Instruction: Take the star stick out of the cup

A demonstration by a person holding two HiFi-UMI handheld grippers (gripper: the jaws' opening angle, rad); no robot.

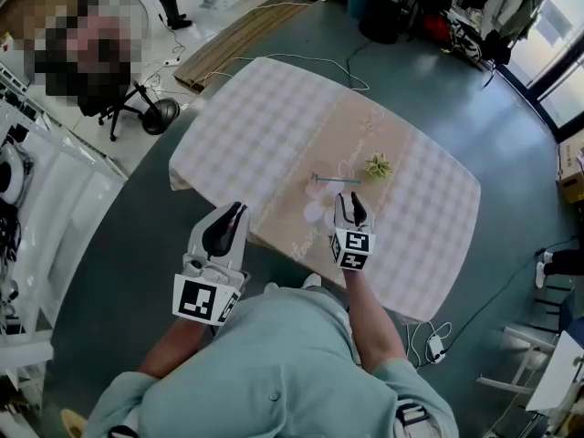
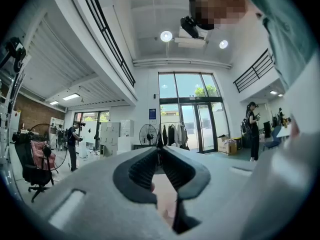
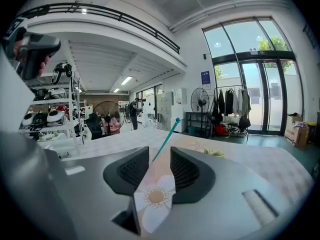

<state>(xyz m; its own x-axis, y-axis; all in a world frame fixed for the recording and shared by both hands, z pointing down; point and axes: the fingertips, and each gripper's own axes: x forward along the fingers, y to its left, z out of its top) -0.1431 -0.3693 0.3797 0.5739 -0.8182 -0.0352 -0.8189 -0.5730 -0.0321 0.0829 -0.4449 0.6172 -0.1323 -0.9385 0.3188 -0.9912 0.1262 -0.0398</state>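
At the far left stands a white rack (image 1: 41,208). Beyond it, a floor fan (image 1: 161,115) and a flat wooden board (image 1: 239,39) are on the floor. The left gripper (image 1: 239,210) hangs off the near left edge of the table (image 1: 274,108), over dark floor, with its jaws brought together at the tips and nothing between them. The table wears a pale checked cloth with a printed band down its middle. On that band, just ahead of the right gripper (image 1: 350,201), shows the star stick (image 1: 335,180), a thin teal shaft. In the right gripper view it rises slantwise from the gap between the jaws, its knobbed tip up and to the right. I cannot make out the cup in any view. Just right of the shaft's end lies a yellow-green star-like piece (image 1: 379,165); whether the two join I cannot tell. The right gripper is over the near part of the table, jaws apart and clamped on nothing. A flower print (image 3: 156,196) on the cloth shows through the gap. Further right, a power strip (image 1: 434,345) lies on the floor, and a cardboard box (image 1: 571,167) sits at the right edge.
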